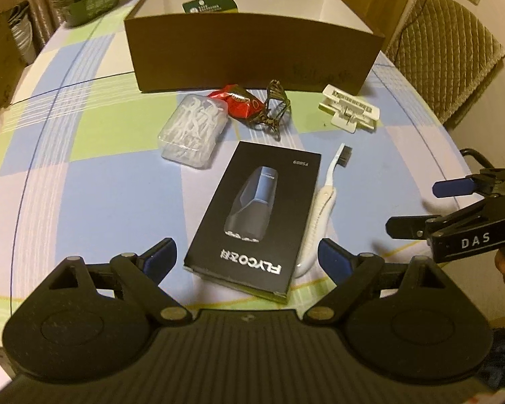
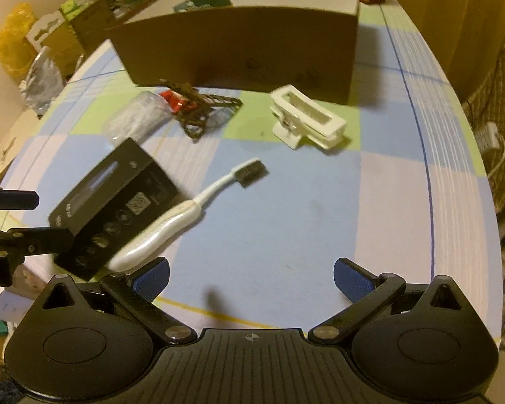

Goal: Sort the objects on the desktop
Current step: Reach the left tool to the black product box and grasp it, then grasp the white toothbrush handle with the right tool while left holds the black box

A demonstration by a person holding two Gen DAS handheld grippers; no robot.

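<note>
One black box point(image 1: 249, 215) — "FLYCO", "DAS".

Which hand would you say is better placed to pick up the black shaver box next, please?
Left, I think. The left tool is open with the black shaver box lying between its fingers, while the right tool is open over bare tablecloth beside the toothbrush.

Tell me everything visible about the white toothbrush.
The white plastic toothbrush has a thick pearly handle, a thin neck and dark bristles. It lies flat on the checked tablecloth, handle against the edge of the black shaver box, head toward the brown cardboard box. No gripper holds it.
</note>
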